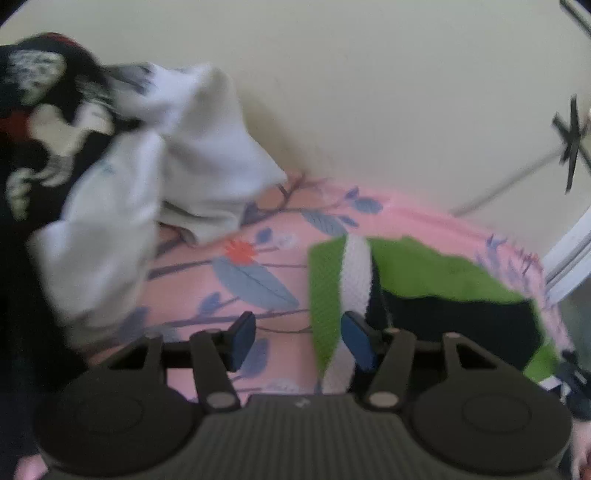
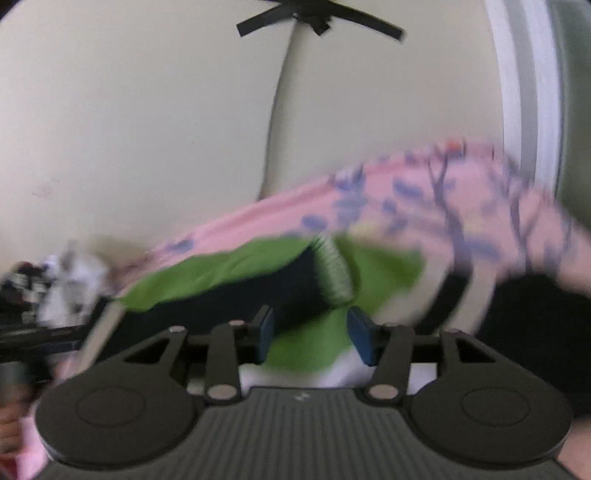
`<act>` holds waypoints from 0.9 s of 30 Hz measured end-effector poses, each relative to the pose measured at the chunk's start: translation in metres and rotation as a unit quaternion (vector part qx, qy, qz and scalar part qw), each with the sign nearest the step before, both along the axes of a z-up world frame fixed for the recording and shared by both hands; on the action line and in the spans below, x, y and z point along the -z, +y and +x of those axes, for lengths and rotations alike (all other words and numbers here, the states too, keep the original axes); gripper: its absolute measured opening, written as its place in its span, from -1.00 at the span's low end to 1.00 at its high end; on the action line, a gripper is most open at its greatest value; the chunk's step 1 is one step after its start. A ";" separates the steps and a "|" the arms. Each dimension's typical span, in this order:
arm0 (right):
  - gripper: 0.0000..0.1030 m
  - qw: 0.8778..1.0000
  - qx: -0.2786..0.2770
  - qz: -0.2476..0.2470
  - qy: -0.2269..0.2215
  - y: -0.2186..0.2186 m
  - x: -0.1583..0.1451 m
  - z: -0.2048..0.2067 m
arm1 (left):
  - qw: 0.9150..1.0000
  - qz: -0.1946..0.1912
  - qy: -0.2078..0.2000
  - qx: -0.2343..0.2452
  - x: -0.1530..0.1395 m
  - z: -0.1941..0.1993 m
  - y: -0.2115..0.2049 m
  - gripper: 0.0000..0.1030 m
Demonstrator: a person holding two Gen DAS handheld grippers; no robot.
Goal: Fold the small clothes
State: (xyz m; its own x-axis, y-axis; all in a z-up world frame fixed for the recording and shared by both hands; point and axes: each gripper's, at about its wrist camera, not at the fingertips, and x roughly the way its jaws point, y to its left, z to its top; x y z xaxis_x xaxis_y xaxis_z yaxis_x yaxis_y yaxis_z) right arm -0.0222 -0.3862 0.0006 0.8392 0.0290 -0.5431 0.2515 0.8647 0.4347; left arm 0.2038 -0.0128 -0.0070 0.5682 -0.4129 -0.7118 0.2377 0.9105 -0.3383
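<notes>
The green, black and white garment [image 1: 424,273] lies on the pink floral cloth [image 1: 229,288]. Left gripper [image 1: 299,339] fingers parted, gripping nothing. Right gripper [image 2: 310,336] fingers parted around its green fabric; contact unclear through blur.

Wall [image 1: 369,92]: plain cream, matt, evenly lit by soft daylight; no hard shadows. Two black tape crosses [image 1: 571,142] fixed to it, one in the left wrist view at right, one at the top of the right wrist view [image 2: 317,20]; a thin grey line runs down from each. White frame [image 2: 524,92] stands at the right edge, with a greenish strip beyond it; both views blurred.
</notes>
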 end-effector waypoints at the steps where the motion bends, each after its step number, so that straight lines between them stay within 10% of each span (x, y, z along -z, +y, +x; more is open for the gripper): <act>1: -0.02 1.000 0.002 0.030 -0.009 0.007 0.009 -0.016 | 1.000 0.002 -0.016 0.003 0.003 -0.003 -0.004 -0.03; 6: -0.03 0.997 0.034 0.040 -0.061 0.041 0.034 -0.079 | 0.999 0.004 -0.038 0.032 0.005 -0.013 -0.004 -0.31; 15: -0.02 0.993 0.055 0.065 -0.081 0.031 0.040 -0.087 | 0.997 -0.052 -0.046 0.028 -0.017 -0.021 0.015 0.54; 27: -0.02 0.993 0.060 0.059 -0.082 0.034 0.040 -0.091 | 0.995 -0.051 -0.070 0.040 -0.037 -0.034 0.015 0.63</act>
State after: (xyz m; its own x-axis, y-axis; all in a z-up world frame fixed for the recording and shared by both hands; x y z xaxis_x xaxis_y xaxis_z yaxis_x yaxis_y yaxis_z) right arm -0.1131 -0.3526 -0.0391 0.9170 -0.0221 -0.3983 0.2680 0.7736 0.5742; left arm 0.1699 0.0024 0.0296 0.6215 -0.5269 -0.5798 0.3604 0.8494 -0.3856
